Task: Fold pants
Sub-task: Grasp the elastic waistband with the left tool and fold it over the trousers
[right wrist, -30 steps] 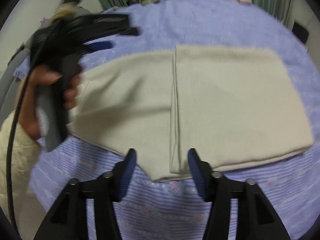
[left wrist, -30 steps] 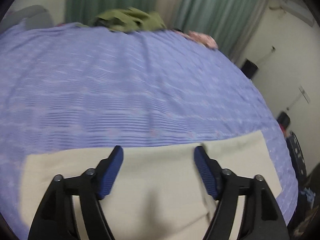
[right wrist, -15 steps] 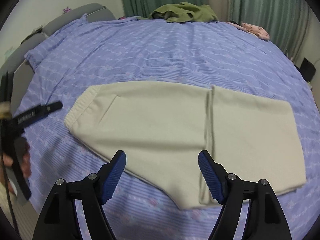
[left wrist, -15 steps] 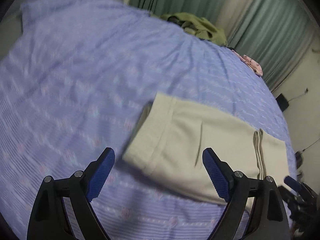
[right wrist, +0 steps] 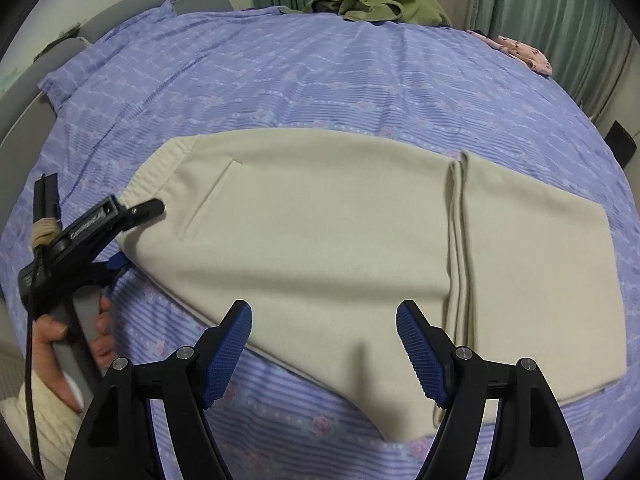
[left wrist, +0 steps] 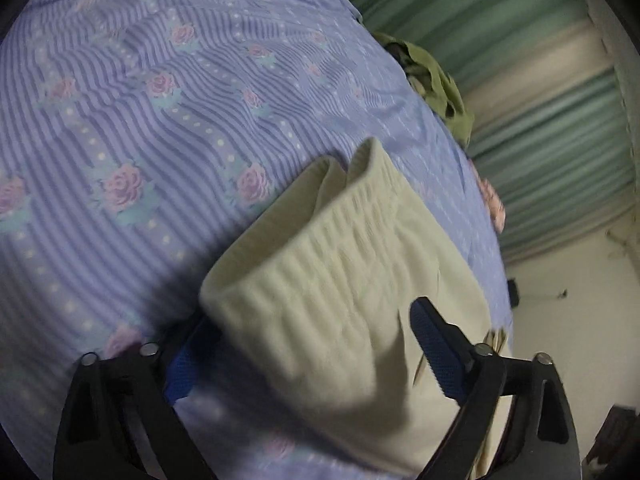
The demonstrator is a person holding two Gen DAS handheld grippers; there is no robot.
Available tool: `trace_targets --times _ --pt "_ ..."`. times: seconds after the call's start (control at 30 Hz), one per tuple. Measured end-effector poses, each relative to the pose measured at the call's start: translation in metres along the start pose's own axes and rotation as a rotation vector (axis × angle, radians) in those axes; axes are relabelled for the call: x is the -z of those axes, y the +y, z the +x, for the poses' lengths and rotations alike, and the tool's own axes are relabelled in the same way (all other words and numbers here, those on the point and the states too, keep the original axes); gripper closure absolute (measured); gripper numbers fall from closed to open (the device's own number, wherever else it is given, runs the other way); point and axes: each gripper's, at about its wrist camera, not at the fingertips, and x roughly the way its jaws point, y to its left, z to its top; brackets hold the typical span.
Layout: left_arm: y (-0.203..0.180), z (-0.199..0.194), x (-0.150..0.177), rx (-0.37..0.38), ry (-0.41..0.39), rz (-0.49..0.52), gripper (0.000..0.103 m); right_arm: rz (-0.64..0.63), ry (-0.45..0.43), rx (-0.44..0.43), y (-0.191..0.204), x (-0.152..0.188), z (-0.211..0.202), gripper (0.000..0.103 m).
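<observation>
Cream pants lie flat on the bed, waistband at the left, legs folded over from the right so the hems lie mid-way. In the left wrist view the ribbed waistband fills the gap of my left gripper, which is open with one finger under the waistband corner and one above. It also shows in the right wrist view at the waistband's near corner. My right gripper is open and empty, hovering over the near edge of the pants.
The bed has a purple striped floral sheet. A green garment pile and a pink cloth lie at the far edge by green curtains. A grey headboard stands at the left.
My left gripper has dropped down to the waistband corner and now straddles it. My right gripper has moved slightly closer over the pants' near edge.
</observation>
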Motion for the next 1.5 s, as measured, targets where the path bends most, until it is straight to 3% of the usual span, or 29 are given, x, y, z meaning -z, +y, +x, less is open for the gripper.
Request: trace_targets --times 0.1,0.17,0.2,0.23,0.27,0.3,0.43,0.63,0.87,1.03,1.2,1.5 --pt "-0.01 0.009 -0.006 0.02 0.004 -0.047 0.003 0.009 -0.008 0.001 -0.002 -0.004 0.001 0.027" --pt "-0.019 0.012 -0.008 0.097 0.029 -0.086 0.004 0.026 -0.013 0.0 -0.006 -0.005 0.001 0.027" --pt "-0.025 0.011 -0.008 0.133 0.024 -0.108 0.014 0.035 -0.014 -0.002 -0.009 -0.005 -0.001 0.027" --pt "-0.03 0.008 -0.007 0.14 0.016 -0.113 0.037 0.045 -0.015 -0.007 -0.012 -0.004 -0.002 0.027" --pt "-0.035 0.005 -0.006 0.131 0.008 -0.113 0.05 0.053 -0.017 -0.014 -0.016 -0.003 -0.005 0.027" --pt "-0.043 -0.002 -0.005 0.116 -0.011 -0.097 0.07 0.057 -0.017 -0.015 -0.018 -0.002 -0.007 0.027" --pt "-0.086 -0.035 -0.005 0.094 -0.057 0.026 0.074 0.076 -0.058 -0.016 -0.038 0.001 -0.034 0.027" --pt "-0.193 -0.088 0.007 -0.009 -0.121 0.316 0.075 0.118 -0.141 -0.001 -0.086 0.007 -0.088 0.027" --pt "-0.324 -0.102 0.045 -0.044 -0.176 0.569 0.076 0.216 -0.2 0.058 -0.169 0.023 -0.147 0.027" --pt "-0.405 -0.077 0.1 -0.02 -0.112 0.725 0.077 0.275 -0.225 0.096 -0.229 0.045 -0.183 0.027" --pt "-0.462 -0.028 0.155 -0.023 -0.016 0.778 0.078 0.325 -0.224 0.117 -0.287 0.074 -0.2 0.027" --pt "-0.498 0.079 0.248 -0.145 0.138 0.778 0.08 0.374 -0.188 0.109 -0.381 0.106 -0.194 0.027"
